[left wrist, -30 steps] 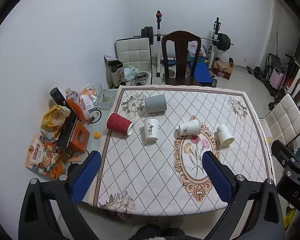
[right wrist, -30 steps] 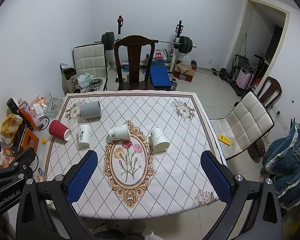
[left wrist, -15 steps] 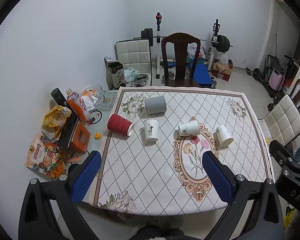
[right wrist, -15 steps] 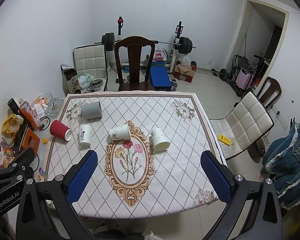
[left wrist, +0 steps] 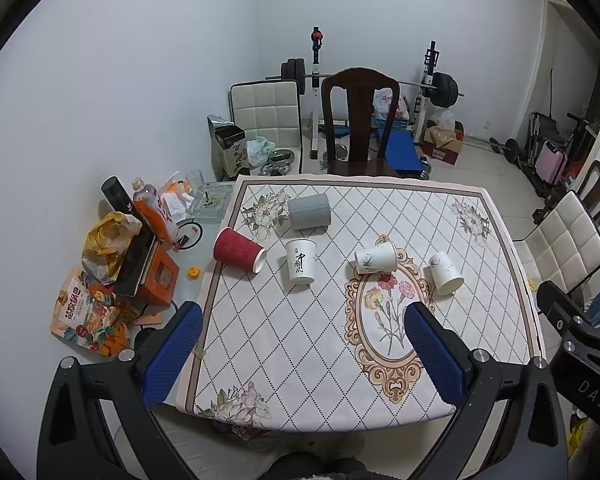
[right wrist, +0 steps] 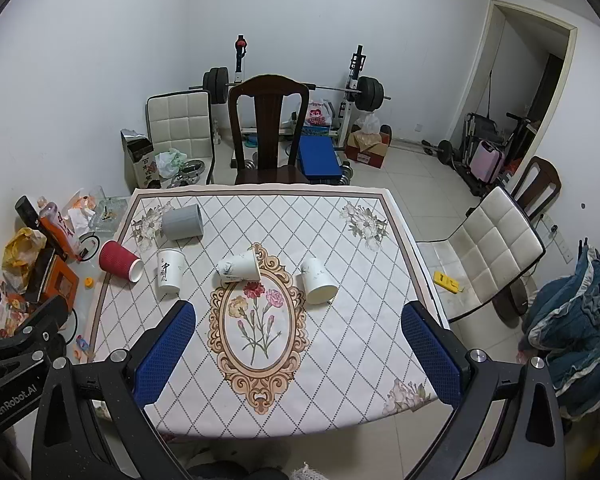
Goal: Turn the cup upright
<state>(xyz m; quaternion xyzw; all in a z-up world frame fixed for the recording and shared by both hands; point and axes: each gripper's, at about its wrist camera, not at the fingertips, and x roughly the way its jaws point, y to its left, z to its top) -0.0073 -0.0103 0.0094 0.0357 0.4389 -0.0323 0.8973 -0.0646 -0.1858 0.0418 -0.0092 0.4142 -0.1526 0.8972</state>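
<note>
Both views have drawn back slightly from the diamond-patterned cloth-covered table [right wrist: 340, 320], nothing else shifting. 5 cups lie on it, untouched: grey ribbed cup [right wrist: 182, 222], red corrugated paper cup [right wrist: 120, 261], 3 white paper cups [right wrist: 240, 267]. Left gripper [left wrist: 300, 350] and right gripper [right wrist: 298, 348] hover released, well apart from them; I'd approach 1 tipped cup across its sidewall, squeezing lightly.

Left tool [left wrist: 300, 354] hovers over the near desk [left wrist: 300, 344] edge, jaws spread wide, gripping nothing. Five cups lie toppled farther back: red cup [left wrist: 238, 250], grey cup [left wrist: 309, 211], three white cups [left wrist: 300, 266].
</note>
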